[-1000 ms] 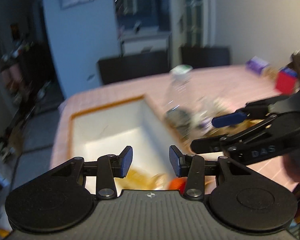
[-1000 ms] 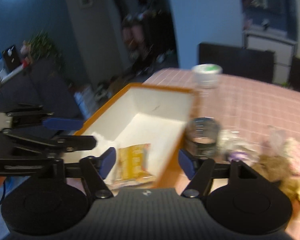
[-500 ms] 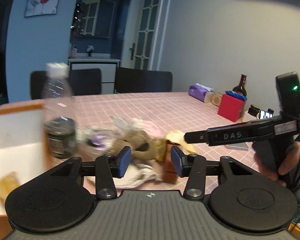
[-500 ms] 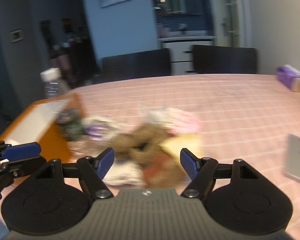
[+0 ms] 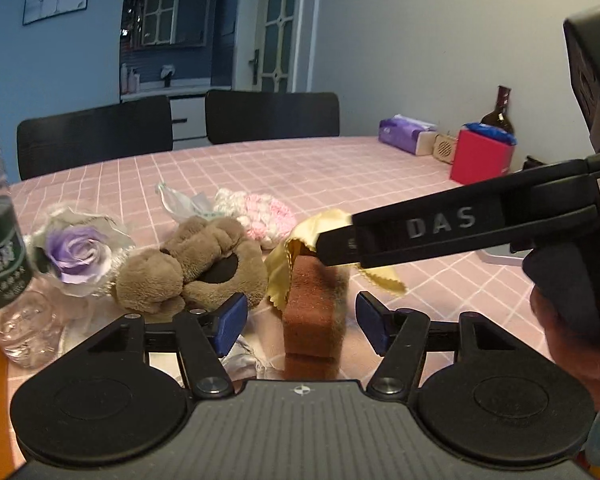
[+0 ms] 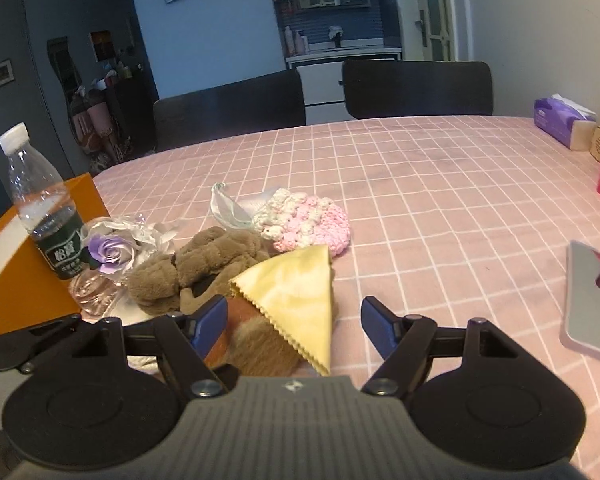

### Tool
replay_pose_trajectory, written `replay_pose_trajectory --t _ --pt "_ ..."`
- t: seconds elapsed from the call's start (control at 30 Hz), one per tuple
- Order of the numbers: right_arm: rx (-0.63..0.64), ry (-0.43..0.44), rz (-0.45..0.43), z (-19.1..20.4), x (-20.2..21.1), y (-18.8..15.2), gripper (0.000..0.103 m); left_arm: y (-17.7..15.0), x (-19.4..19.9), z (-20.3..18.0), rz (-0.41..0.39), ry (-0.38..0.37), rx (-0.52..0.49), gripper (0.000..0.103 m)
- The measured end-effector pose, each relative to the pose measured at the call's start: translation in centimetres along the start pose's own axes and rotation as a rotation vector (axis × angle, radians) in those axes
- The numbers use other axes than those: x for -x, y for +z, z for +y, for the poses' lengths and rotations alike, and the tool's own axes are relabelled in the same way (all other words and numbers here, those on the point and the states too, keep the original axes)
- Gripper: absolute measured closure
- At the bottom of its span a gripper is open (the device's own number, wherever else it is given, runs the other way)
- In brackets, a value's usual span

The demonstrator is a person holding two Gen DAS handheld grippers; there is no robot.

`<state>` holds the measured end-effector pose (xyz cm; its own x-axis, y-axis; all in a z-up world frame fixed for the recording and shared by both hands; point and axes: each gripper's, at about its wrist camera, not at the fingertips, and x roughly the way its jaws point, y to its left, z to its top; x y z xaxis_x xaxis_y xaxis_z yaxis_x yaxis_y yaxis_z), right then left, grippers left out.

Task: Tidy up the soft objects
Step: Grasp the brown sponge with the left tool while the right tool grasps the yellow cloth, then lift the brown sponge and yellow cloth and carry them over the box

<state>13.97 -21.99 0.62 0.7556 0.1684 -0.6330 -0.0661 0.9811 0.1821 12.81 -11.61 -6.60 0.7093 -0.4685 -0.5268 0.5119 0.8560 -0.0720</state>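
The left gripper (image 5: 301,317) has its jaws spread wide, empty, with the brown sponge (image 5: 315,312) standing between them on the tabletop (image 5: 300,168). The right gripper (image 6: 293,327) is likewise wide open and empty, the yellow cloth (image 6: 296,292) between its jaws, seemingly draped over the sponge.

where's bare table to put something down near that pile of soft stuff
Bare pink tablecloth lies right of the yellow cloth, up to the grey tablet, and behind the pink knit piece toward the chairs. It is crowded on the left: plush toy, purple flower, water bottle and orange box sit packed together.
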Motion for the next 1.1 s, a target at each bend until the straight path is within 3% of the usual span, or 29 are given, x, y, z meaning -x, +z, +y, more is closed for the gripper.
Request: replay_pose_trajectory --t 0.13,0.2,0.23,0.3,0.53,0.63,0.67,1.1 --pt "0.016 0.008 0.002 0.4 -1.2 0.1 0.032 0.1 -0.9 -0.5 0.008 0.021 -0.016 0.032" --pt "0.019 0.025 0.001 0.5 -1.4 0.1 0.042 0.1 -1.3 -0.5 0.018 0.029 -0.009 0.036" --pt "0.02 0.036 0.001 0.5 -1.4 0.1 0.044 0.2 -1.5 -0.5 0.023 0.028 -0.004 0.042" --pt "0.016 0.064 0.007 0.5 -1.4 0.1 0.061 0.1 -1.8 -0.4 0.034 0.025 -0.001 0.052" --pt "-0.016 0.108 0.014 0.3 -1.0 -0.3 0.075 0.2 -2.1 -0.7 0.041 -0.011 0.005 0.067" --pt "-0.028 0.118 0.014 0.1 -0.5 -0.2 0.088 0.2 -1.8 -0.8 0.045 -0.011 -0.004 0.068" --pt "-0.03 0.119 0.011 0.0 -0.2 -0.2 0.103 0.2 -1.7 -0.9 0.048 -0.007 -0.011 0.068" --pt "-0.009 0.097 -0.106 0.0 4.2 1.4 0.103 0.5 1.9 -1.2 0.036 -0.032 -0.04 0.068"
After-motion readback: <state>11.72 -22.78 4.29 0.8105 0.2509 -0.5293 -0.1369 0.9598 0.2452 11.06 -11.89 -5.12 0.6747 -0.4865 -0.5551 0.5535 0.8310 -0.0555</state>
